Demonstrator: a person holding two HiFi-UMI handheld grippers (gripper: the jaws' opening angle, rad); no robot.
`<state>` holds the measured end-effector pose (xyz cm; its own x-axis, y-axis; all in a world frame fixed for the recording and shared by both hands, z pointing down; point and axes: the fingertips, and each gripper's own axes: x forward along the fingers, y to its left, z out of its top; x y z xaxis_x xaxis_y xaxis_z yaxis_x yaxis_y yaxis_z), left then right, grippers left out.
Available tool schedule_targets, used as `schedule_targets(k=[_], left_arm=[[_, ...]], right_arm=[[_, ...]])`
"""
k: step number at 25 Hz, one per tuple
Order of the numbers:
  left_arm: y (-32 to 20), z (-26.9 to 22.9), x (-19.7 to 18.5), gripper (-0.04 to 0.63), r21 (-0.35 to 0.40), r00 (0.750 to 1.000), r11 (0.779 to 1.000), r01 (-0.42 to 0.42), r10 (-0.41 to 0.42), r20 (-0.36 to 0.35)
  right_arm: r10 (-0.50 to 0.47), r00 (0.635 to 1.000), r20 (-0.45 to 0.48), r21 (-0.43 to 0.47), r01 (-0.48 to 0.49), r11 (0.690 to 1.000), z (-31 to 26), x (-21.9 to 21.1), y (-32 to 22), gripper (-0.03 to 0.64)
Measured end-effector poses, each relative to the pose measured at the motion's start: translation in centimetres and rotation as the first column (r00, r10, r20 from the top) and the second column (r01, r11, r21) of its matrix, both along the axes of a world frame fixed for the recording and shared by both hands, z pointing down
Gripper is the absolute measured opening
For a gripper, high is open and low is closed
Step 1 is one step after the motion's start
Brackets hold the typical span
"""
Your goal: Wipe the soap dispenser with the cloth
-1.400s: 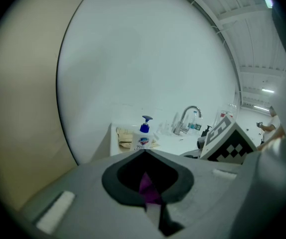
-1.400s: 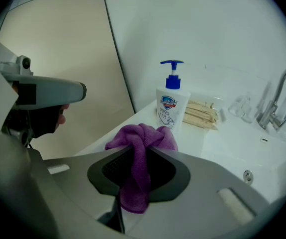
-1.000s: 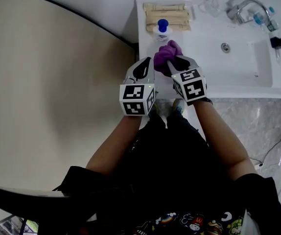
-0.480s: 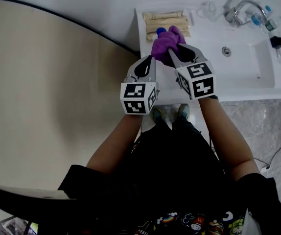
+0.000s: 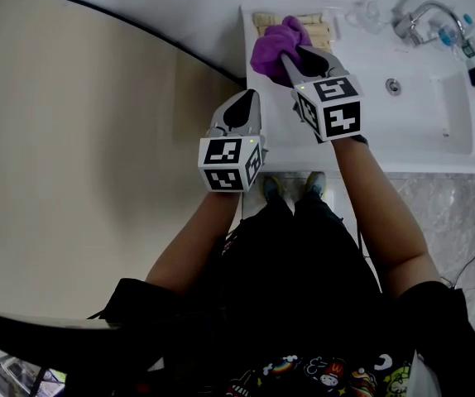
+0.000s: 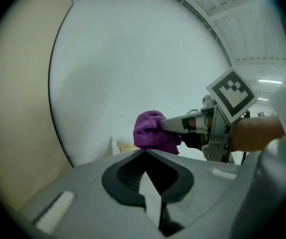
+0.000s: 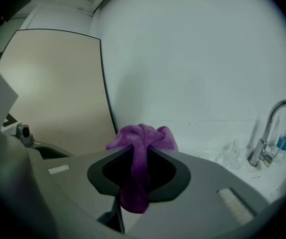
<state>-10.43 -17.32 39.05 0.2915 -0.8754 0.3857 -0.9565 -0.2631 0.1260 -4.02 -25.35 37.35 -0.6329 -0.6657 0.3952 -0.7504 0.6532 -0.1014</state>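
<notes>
R gripper (image 5: 291, 52) jaws clamped on purple cloth (image 5: 272, 44), held over far-left corner of counter (image 5: 370, 131). L gripper (image 5: 242, 98) jaws together, empty, just near-left of cloth.

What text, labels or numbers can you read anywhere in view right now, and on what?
No readable text anywhere.
Marker cubes: square code patterns only, no letters or digits.
Small bottles beside the faucet: labels too small to read.
Print on the person's clothing: colourful, too blurred to read.
Purple cloth: no tag or print shows.
</notes>
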Motion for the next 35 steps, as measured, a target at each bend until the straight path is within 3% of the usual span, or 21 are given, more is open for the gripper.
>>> schedule_targets(k=[10,19,26,35], left_arm=[[0.8,0.8,0.5,0.000,-0.020,1.000,1.000,-0.005,0.006,0.017],[1.0,0.6,1.8,0.000,-0.014,0.999,0.999,-0.039,0.040,0.035],[0.5,-0.4,2.3,0.000,0.026,0.999,0.999,-0.034,0.033,0.030],[1.0,0.0,0.4,0.000,0.001,0.999,1.000,0.013,-0.013,0.033]], right_arm=[[0.009,1.000,0.014,-0.055,-0.008,0.998,3.5,1.6,2.5,0.109],[0.032,0.993,0.118,0.065,-0.040,0.997,1.3,3.9,4.3,0.109],[0.001,0.989,0.151,0.171,-0.028,0.985,-3.1,3.0,0.7,0.109],[-0.028,0.996,0.086,0.066,0.023,0.998,2.0,0.6,0.1,0.109]])
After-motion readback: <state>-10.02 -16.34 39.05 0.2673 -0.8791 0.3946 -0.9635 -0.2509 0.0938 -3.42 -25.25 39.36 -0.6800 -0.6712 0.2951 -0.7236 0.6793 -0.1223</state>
